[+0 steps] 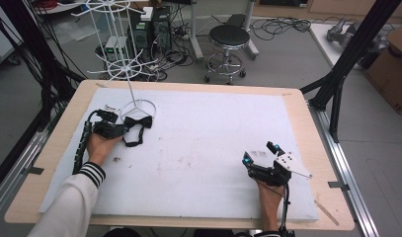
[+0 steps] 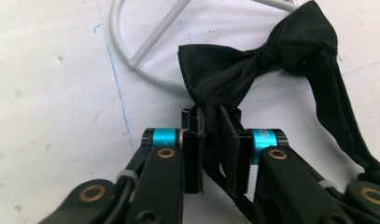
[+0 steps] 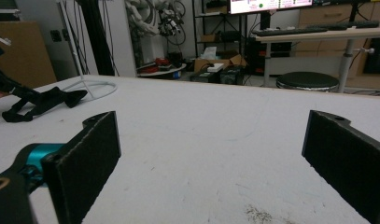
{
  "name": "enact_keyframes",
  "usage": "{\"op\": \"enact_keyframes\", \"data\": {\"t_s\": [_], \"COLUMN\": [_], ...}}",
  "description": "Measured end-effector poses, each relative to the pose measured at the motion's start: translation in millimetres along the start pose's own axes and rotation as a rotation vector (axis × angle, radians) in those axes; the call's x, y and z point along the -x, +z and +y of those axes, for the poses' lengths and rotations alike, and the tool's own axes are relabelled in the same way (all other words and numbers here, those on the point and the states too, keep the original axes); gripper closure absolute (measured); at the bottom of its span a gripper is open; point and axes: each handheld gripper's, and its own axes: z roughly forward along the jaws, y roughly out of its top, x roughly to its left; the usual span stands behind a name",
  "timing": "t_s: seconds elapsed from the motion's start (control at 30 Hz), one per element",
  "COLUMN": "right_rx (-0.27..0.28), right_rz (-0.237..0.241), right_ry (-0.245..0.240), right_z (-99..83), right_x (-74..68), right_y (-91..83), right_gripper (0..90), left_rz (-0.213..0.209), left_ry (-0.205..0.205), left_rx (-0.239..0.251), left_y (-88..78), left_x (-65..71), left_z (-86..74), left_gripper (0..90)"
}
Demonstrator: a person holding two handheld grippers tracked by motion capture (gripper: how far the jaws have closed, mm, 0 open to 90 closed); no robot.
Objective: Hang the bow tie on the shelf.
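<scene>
One rack ring (image 2: 145, 70) under bow tie (image 2: 253, 60)

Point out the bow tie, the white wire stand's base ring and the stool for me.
bow tie (image 2: 264, 55): left gripper view, centre knot.
base ring (image 2: 120, 44): left gripper view, left curve.
stool (image 1: 229, 35): high view, seat top.

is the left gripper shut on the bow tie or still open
Shut on it: the left gripper has its jaws pinching one wing of the black bow tie.

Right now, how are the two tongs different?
The left tongs are shut on the black bow tie; the right tongs are wide open, holding nothing. The left tongs sit by the white wire stand; the right tongs rest on bare table. Both have black jaws.
</scene>
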Motion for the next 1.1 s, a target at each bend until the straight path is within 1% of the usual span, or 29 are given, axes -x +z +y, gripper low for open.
{"op": "enact_keyframes", "data": {"t_s": [0.1,0.23,0.53,0.6,0.67,0.8,0.9,1.03,1.1], "right_rx": [0.0,0.002,-0.002,-0.001,-0.001,-0.002,-0.005,-0.001,-0.001], "right_rz": [0.0,-0.001,0.0,-0.001,0.0,0.0,-0.003,-0.003,-0.002], "right_ry": [0.0,-0.002,0.001,-0.002,-0.001,0.0,-0.002,-0.009,-0.007], "right_z": [0.0,0.0,0.0,-0.1,0.0,-0.1,-0.1,0.0,0.0], "right_x": [0.0,0.2,-0.3,-0.1,-0.1,-0.3,-0.8,-0.8,-0.8], "right_y": [0.0,0.2,-0.1,0.1,0.1,0.1,-0.1,0.3,0.2], "right_gripper": [3.4,3.4,3.4,3.4,3.4,3.4,3.4,3.4,3.4], "left_rz": [0.0,-0.004,0.007,0.007,0.005,0.003,-0.006,-0.016,-0.02], "left_ry": [0.008,0.027,0.023,0.023,0.015,0.017,0.036,0.049,0.062], "left_rx": [0.008,0.005,0.046,0.06,0.087,0.121,0.133,0.169,0.178], "left_y": [-1.2,-2.5,-11.2,-15.7,-20.6,-30.5,-37.7,-48.7,-53.9], "left_x": [0.4,0.0,-4.2,-5.2,-5.4,-5.5,-5.2,-3.2,-2.4], "left_z": [-0.1,-0.7,-4.7,-3.9,-3.0,-1.7,-1.2,-0.3,0.0], "left_gripper": [83.5,85.3,86.4,86.6,86.8,87.0,87.1,87.2,87.2]}}
